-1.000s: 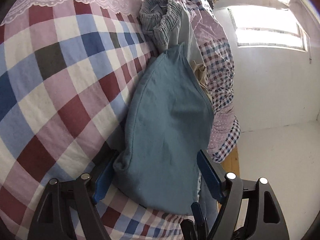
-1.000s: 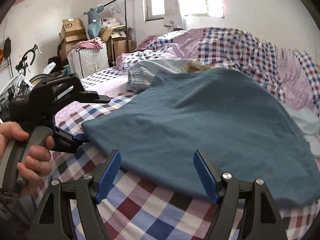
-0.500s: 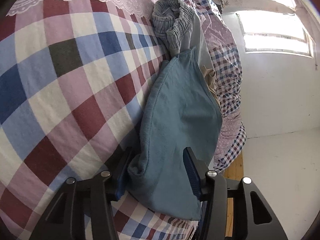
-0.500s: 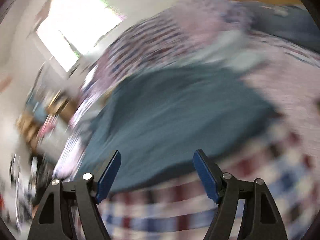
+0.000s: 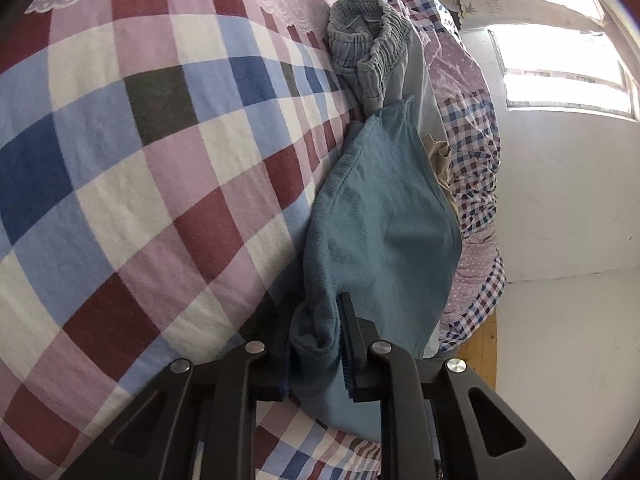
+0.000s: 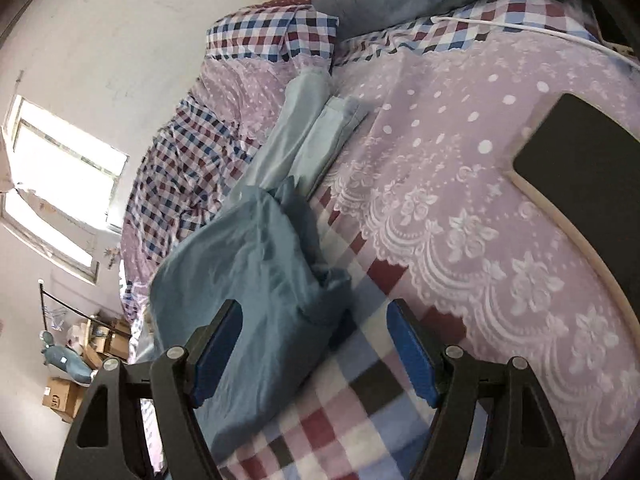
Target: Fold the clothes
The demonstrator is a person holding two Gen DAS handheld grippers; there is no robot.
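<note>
A teal garment [image 5: 384, 232] lies stretched along the checked bedspread [image 5: 140, 184]. My left gripper [image 5: 316, 336] is shut on its near bunched corner, cloth pinched between the blue pads. In the right wrist view the same teal garment [image 6: 248, 280] is rumpled on the bed, and my right gripper [image 6: 316, 344] stands open over its near corner, the left finger on the cloth and the right finger above the checked bedspread [image 6: 360, 408]. Grey elastic-waist shorts [image 5: 364, 52] lie beyond the teal garment.
A light blue folded cloth [image 6: 308, 136] rests on the lilac lace cover [image 6: 460, 184]. A dark flat panel [image 6: 580, 168] sits at the right. Bunched checked quilt [image 5: 476, 168] lines the bed's far edge by the white wall. Cardboard boxes [image 6: 64, 396] stand on the floor.
My left gripper has closed from wide open onto the teal garment's corner. The right gripper has swung round to the garment's other end, still open.
</note>
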